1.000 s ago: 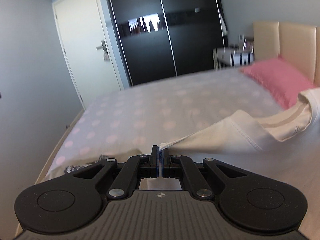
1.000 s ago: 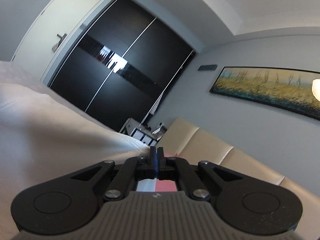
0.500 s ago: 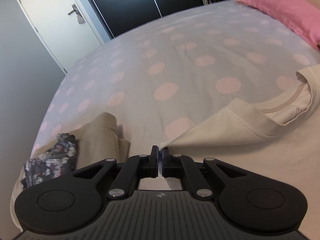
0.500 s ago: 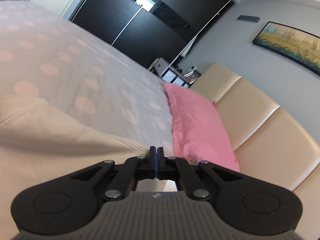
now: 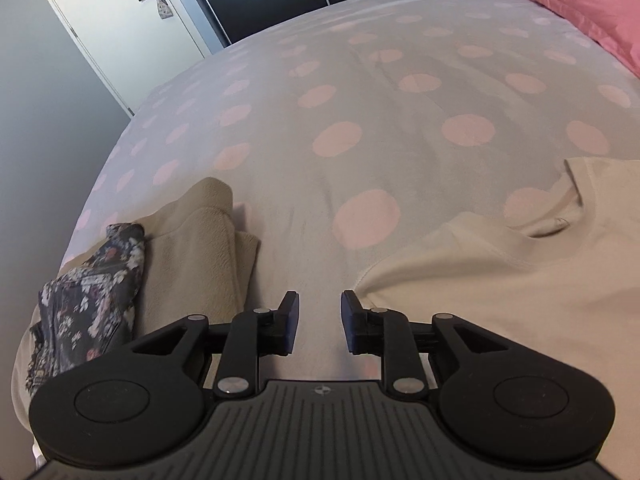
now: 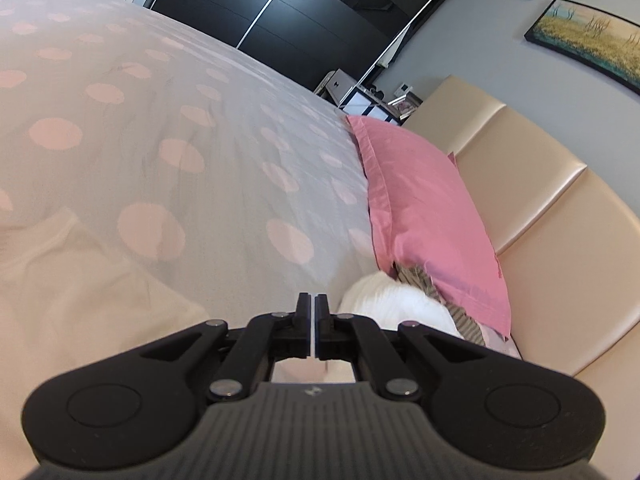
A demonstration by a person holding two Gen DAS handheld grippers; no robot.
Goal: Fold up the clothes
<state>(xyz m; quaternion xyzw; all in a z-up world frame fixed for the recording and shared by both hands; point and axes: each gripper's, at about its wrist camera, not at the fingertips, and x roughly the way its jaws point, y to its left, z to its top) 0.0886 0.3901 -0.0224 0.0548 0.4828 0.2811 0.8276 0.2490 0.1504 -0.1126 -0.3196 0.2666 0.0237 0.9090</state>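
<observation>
Cream cotton t-shirt (image 5: 500,280) lies spread beside the released left tool (image 5: 316,306), right tool (image 6: 311,306) clenched on nothing visible, so folding's barely started.

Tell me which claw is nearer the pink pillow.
Right. The right claw sits just short of the pink pillow; the left claw is far across the bed, the pillow distant.

2 low views, shared bedspread (image 5: 360,92)
</observation>
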